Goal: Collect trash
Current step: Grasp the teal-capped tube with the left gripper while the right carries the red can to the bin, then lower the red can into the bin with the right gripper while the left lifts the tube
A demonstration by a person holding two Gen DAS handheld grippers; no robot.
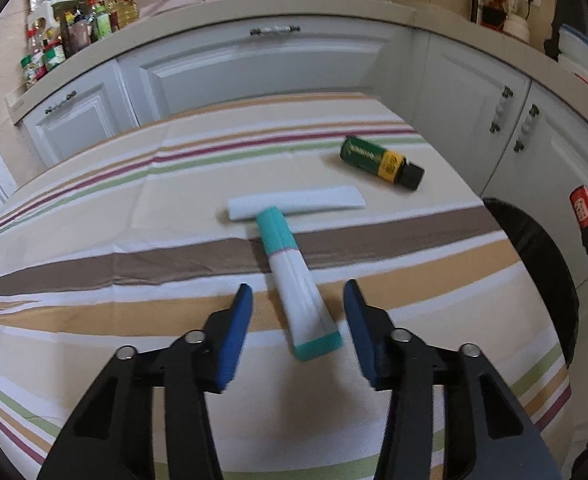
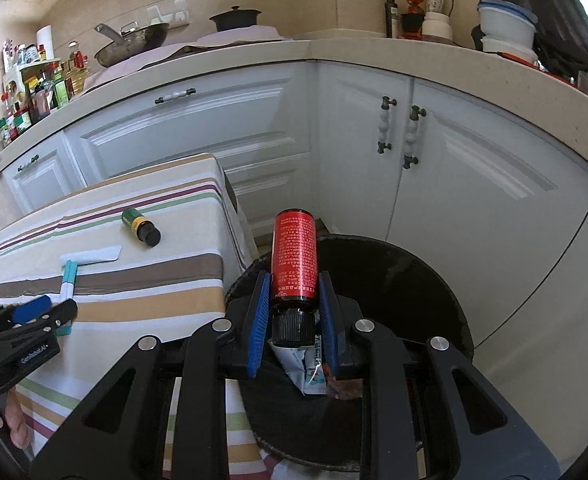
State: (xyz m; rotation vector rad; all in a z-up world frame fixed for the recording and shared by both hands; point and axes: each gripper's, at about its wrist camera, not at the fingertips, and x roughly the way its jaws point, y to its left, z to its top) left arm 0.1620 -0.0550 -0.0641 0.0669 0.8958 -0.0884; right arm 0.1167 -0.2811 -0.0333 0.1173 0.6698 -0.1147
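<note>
Right tool (image 2: 294,304) holds the red bottle (image 2: 295,256), stiff and slick, by its neck end over the bin (image 2: 433,280), while left tool (image 1: 297,320), part open, straddles the light, squashy tube (image 1: 294,280) on the table (image 1: 94,240); grip mid-body.

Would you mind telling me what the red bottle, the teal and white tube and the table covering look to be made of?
Red bottle: probably plastic under a glossy printed label, with a ribbed black cap.
Teal and white tube: likely soft plastic, smooth and satiny, flattened to a crimped end.
Table covering: woven fabric, matte, with visible creases and folds.
</note>
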